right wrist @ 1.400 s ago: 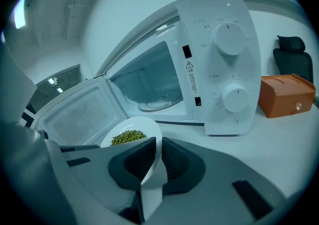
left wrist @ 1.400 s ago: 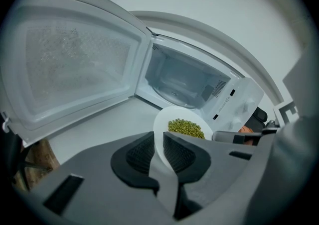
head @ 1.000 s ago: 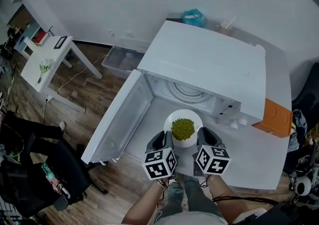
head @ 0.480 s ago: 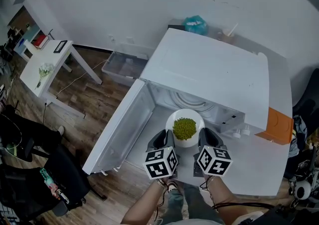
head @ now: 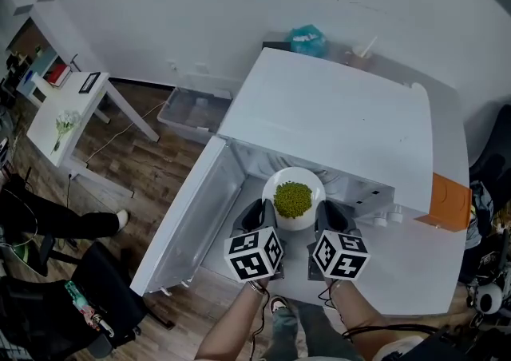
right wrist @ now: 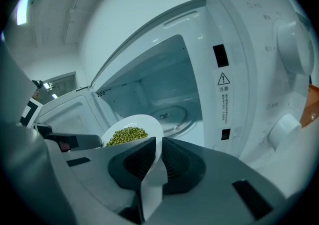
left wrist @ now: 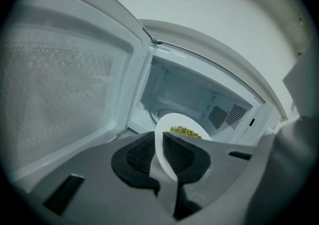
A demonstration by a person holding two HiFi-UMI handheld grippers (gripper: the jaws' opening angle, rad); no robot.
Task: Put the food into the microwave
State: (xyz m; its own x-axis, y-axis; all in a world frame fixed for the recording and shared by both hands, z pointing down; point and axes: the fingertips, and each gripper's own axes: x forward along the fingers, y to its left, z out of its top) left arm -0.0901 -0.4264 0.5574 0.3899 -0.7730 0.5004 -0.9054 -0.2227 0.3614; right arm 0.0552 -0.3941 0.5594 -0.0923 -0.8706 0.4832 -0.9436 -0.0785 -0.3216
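A white plate (head: 297, 184) heaped with green beans (head: 293, 199) hangs at the mouth of the open white microwave (head: 335, 124). My left gripper (head: 261, 218) is shut on the plate's left rim and my right gripper (head: 326, 218) is shut on its right rim. In the left gripper view the plate (left wrist: 169, 124) stands edge-on between the pads of the left gripper (left wrist: 158, 154), the beans (left wrist: 185, 131) just beyond. The right gripper view shows the plate (right wrist: 144, 122) and beans (right wrist: 125, 135) ahead of the right gripper (right wrist: 154, 162), with the glass turntable (right wrist: 169, 115) inside the cavity behind.
The microwave door (head: 188, 220) swings open to the left. The control panel with knobs (right wrist: 286, 69) is on the right. An orange box (head: 449, 201) sits at the microwave's right. A clear bin (head: 192, 108) lies on the wooden floor, a white side table (head: 68, 108) farther left.
Both grippers have carried the plate forward, from in front of the opening to the cavity's mouth. Both stay shut on it.
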